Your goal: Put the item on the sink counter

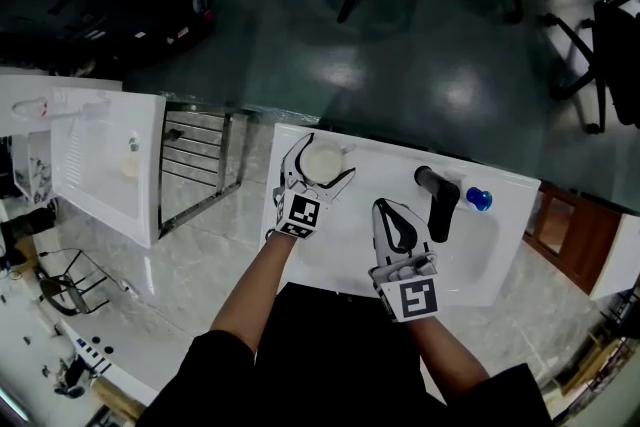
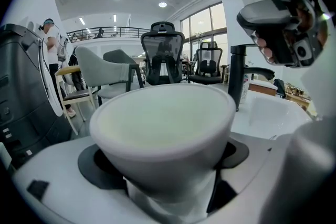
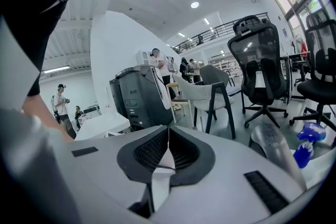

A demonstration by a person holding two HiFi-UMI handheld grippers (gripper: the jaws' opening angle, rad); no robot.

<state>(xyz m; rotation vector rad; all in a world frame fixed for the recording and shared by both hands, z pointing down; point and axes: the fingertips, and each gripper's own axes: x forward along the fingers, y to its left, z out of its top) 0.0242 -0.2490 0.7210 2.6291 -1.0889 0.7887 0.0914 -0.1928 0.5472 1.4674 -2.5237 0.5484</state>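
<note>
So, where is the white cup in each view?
Head view: cup just left of centre, in the left gripper.
Left gripper view: cup fills the centre, between the fingers.
Right gripper view: not in it.
Shared landmark: the black faucet, right of centre in all three.

Between the white, black-padded jaws of the left gripper (image 1: 325, 155) a cream-white cup (image 2: 163, 123) is seen. Beyond the jaws of the right gripper (image 1: 388, 208), a black faucet (image 1: 440, 200) and a blue object (image 1: 479, 199) are shown.

Bright ceiling lights, fisheye edges, floor glare
</note>
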